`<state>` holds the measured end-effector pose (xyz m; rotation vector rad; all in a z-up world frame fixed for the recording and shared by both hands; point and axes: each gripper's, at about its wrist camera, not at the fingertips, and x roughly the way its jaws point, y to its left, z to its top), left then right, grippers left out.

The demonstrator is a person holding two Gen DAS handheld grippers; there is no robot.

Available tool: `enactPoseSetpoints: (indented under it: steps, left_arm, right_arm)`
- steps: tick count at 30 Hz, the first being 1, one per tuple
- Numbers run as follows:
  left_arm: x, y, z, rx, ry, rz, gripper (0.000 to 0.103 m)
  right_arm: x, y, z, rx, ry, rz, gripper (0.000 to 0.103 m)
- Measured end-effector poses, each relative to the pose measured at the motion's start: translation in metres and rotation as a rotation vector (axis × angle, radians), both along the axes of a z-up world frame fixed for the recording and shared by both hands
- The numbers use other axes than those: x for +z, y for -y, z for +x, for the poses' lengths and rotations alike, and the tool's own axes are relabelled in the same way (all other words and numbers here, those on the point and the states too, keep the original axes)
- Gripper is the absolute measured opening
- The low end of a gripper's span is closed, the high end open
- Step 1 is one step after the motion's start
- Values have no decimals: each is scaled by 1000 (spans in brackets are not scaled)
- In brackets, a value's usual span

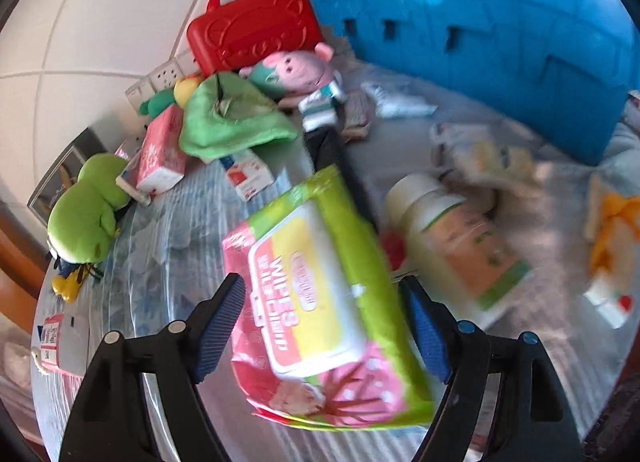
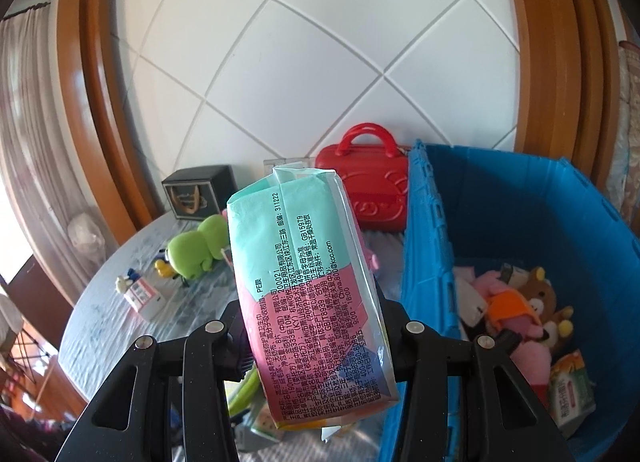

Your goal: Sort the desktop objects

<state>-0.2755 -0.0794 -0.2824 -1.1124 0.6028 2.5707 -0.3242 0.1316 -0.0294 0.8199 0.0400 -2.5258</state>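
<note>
Left gripper (image 1: 320, 302) open, fingers straddling the wipes pack (image 1: 320, 310) on the table; pads not pressing yet. Pack's long axis runs 11-to-5 between the jaws, so they'd close across its short width. Right gripper (image 2: 316, 326) clamped on a tissue pack (image 2: 304, 290), held upright; blue bin (image 2: 424, 262) lies at its 3 o'clock, near.

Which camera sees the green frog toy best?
The left wrist view: the green frog toy lies big at the table's left edge, though seen from behind. The right wrist view shows it smaller and farther back, partly hidden behind the pink-and-teal pack.
</note>
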Motion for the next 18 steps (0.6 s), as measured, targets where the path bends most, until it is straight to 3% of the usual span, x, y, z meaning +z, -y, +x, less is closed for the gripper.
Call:
enactPoseSetpoints:
  steps: [2, 3, 7, 15, 18]
  left_arm:
    - [-4, 15, -1, 4, 18, 47, 67]
    - [-4, 21, -2, 4, 42, 78, 53]
    - [11, 32, 3, -10, 4, 75, 26]
    - [46, 59, -2, -4, -24, 175, 4]
    - [57, 62, -4, -6, -39, 195, 3]
  right_arm:
    - [-7, 11, 1, 12, 10, 13, 45]
    - [-11, 15, 0, 16, 16, 18, 45]
    - [-27, 23, -4, 18, 65, 3, 45]
    - [-26, 27, -5, 24, 58, -7, 45]
    - [-24, 32, -5, 34, 54, -3, 45]
